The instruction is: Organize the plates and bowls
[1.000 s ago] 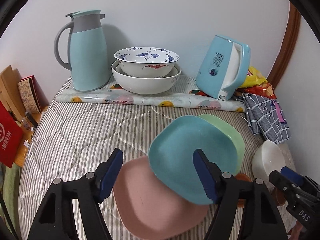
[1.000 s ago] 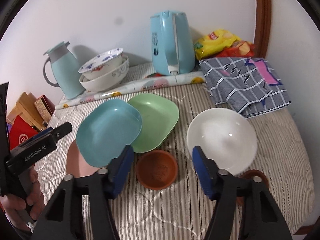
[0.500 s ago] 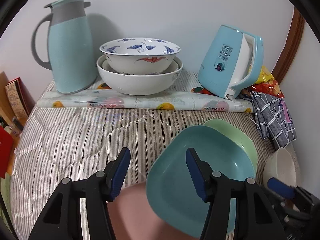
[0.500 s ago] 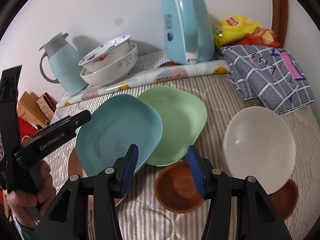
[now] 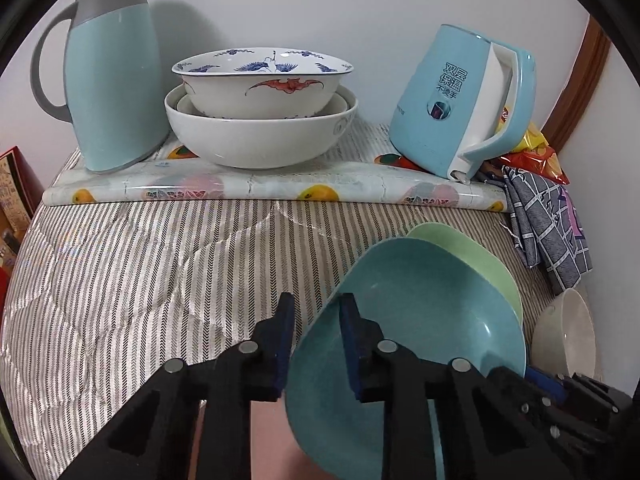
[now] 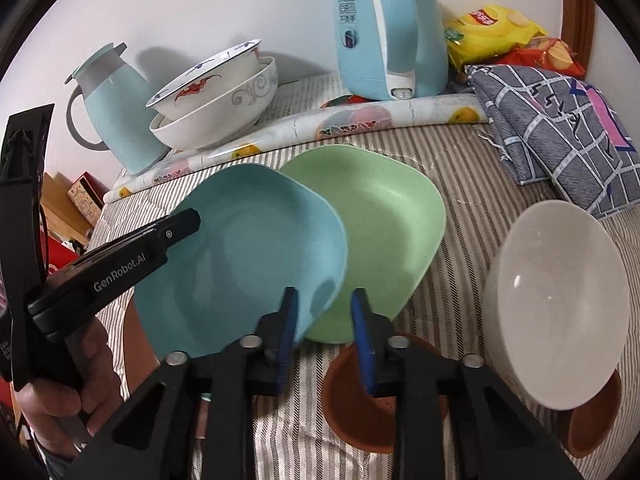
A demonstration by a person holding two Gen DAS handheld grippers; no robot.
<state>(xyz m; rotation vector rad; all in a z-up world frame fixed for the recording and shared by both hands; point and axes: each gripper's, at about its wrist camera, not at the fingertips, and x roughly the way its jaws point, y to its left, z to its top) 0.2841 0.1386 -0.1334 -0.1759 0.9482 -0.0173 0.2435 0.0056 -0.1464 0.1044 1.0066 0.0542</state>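
A blue plate (image 5: pixel 420 320) (image 6: pixel 248 252) lies tilted, overlapping a green plate (image 5: pixel 472 248) (image 6: pixel 384 232) and a pink plate (image 5: pixel 268 440). My left gripper (image 5: pixel 316 304) straddles the blue plate's left rim. One finger is inside the dish and one outside, and the jaws are closing onto the rim. My right gripper (image 6: pixel 324 296) straddles the blue plate's right corner above the green plate, and its jaws are closing on that corner too. Beside it sit a white bowl (image 6: pixel 560 300) and two small brown bowls (image 6: pixel 360 408) (image 6: pixel 592 420). Two large patterned bowls (image 5: pixel 260 120) stand nested at the back.
A blue thermos jug (image 5: pixel 112 80) and a blue kettle (image 5: pixel 452 104) flank the nested bowls against the wall on a fruit-print mat (image 5: pixel 260 188). A checked cloth (image 6: pixel 560 128) and snack bags (image 6: pixel 492 32) lie at the right. A person's hand (image 6: pixel 72 392) holds the left gripper.
Both grippers have come forward and down to the plates. Their jaws, wide apart a second ago, have narrowed onto opposite edges of the blue plate.
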